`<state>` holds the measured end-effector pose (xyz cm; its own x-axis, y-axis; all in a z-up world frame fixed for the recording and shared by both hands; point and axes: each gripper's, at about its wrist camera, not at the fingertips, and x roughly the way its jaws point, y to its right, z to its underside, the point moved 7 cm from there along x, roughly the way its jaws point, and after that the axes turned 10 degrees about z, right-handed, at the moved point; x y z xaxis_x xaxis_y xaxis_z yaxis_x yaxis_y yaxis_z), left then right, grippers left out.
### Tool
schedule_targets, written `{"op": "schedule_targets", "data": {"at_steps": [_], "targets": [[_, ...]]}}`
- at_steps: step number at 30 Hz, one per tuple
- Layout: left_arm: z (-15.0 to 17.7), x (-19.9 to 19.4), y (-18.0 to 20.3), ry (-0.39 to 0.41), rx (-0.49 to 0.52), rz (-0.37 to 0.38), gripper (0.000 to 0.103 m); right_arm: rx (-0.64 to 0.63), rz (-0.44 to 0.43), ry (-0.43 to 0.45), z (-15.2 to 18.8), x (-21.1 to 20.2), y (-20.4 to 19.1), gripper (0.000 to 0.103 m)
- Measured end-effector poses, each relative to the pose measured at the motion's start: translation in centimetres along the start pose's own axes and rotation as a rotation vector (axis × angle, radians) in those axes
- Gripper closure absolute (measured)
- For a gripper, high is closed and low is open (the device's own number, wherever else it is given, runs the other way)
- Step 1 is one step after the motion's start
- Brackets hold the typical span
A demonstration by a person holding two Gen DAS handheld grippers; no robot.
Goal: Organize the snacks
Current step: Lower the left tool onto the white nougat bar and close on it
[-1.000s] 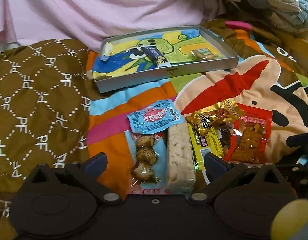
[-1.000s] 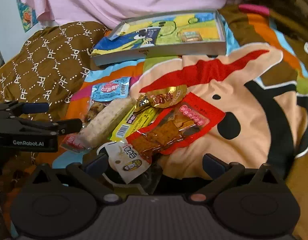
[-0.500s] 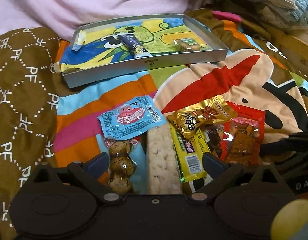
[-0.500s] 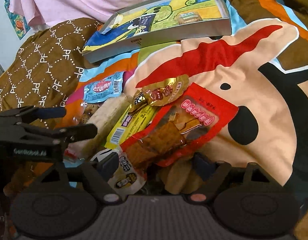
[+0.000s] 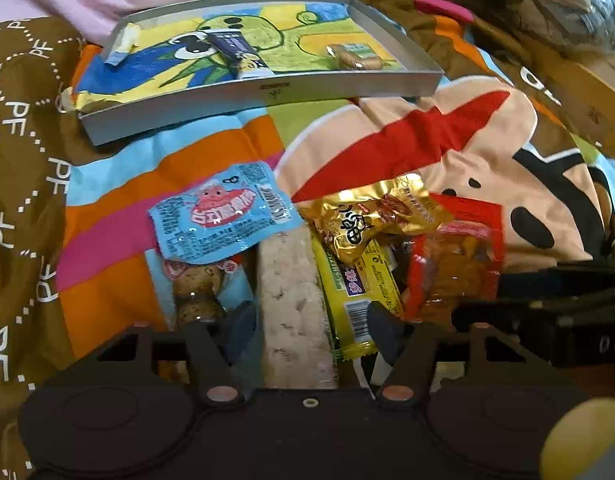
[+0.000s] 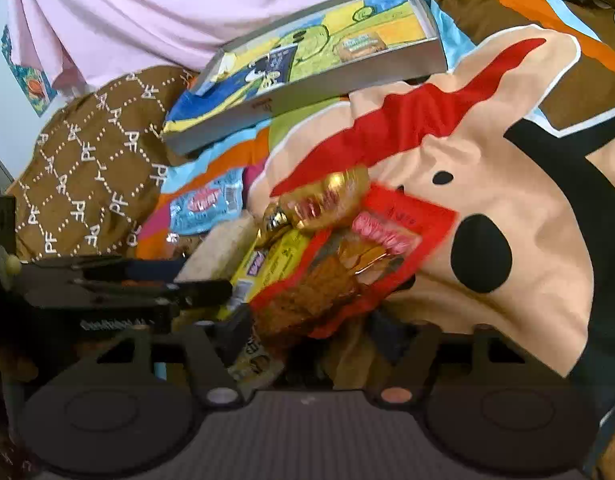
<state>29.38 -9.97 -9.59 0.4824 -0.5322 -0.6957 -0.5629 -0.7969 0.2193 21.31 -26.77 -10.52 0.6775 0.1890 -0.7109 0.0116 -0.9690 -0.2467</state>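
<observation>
Room: your snacks lie packed side by side on the blanket [image 5: 235, 140]; bare blanket reaches to the tray [image 5: 259, 98].
Left tongs [image 5: 307, 320]: closing around the rice bar [image 5: 293, 300] and yellow bar [image 5: 359, 288], grip unclear.
Right tongs [image 6: 307, 334]: closing around the red packet [image 6: 347, 276], grip unclear.

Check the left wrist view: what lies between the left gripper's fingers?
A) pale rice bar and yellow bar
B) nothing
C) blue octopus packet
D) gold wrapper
A: the pale rice bar and the yellow bar lie between the left gripper's closing fingers.
</observation>
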Motion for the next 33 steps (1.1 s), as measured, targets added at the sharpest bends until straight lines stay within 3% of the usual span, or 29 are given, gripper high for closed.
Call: {"op": "schedule_targets", "data": {"at_steps": [6,11,13,15,20,25,27,31,33], "targets": [[0.2,0.7,-0.5,-0.022,-0.019,-0.028,0.049,0.01,0.002,-0.018,0.1,0.5,0.0,0.044],[0.1,0.8,-1.2,-0.046,-0.066,-0.028,0.051,0.022,-0.019,-0.051,0.0,1.5,-0.2,0.029],[0.1,0.9,-1.3,-0.046,-0.083,-0.029,0.051,0.021,-0.027,-0.046,-0.2,1.8,-0.3,0.029],[0.2,1.0,-1.3,-0.044,-0.095,-0.03,0.052,0.025,-0.041,-0.036,-0.3,2.1,-0.3,0.032],[0.4,0.8,-1.8,-0.041,-0.13,-0.032,0.062,0.049,-0.025,-0.026,-0.5,2.2,0.1,0.052],[0.7,0.9,-2.2,-0.049,-0.171,-0.031,0.066,0.107,-0.057,-0.019,-0.7,1.9,0.7,0.062],[0.8,1.2,-2.1,-0.055,-0.163,-0.041,0.066,0.122,-0.073,-0.029,-0.8,2.0,0.7,0.06],[0.9,1.4,-2.0,-0.063,-0.153,-0.053,0.066,0.055,-0.07,-0.057,-0.4,2.8,-0.1,0.039],[0.9,1.4,-2.0,-0.07,-0.154,-0.058,0.066,0.009,-0.06,-0.056,-0.1,2.9,-0.7,0.038]]}}
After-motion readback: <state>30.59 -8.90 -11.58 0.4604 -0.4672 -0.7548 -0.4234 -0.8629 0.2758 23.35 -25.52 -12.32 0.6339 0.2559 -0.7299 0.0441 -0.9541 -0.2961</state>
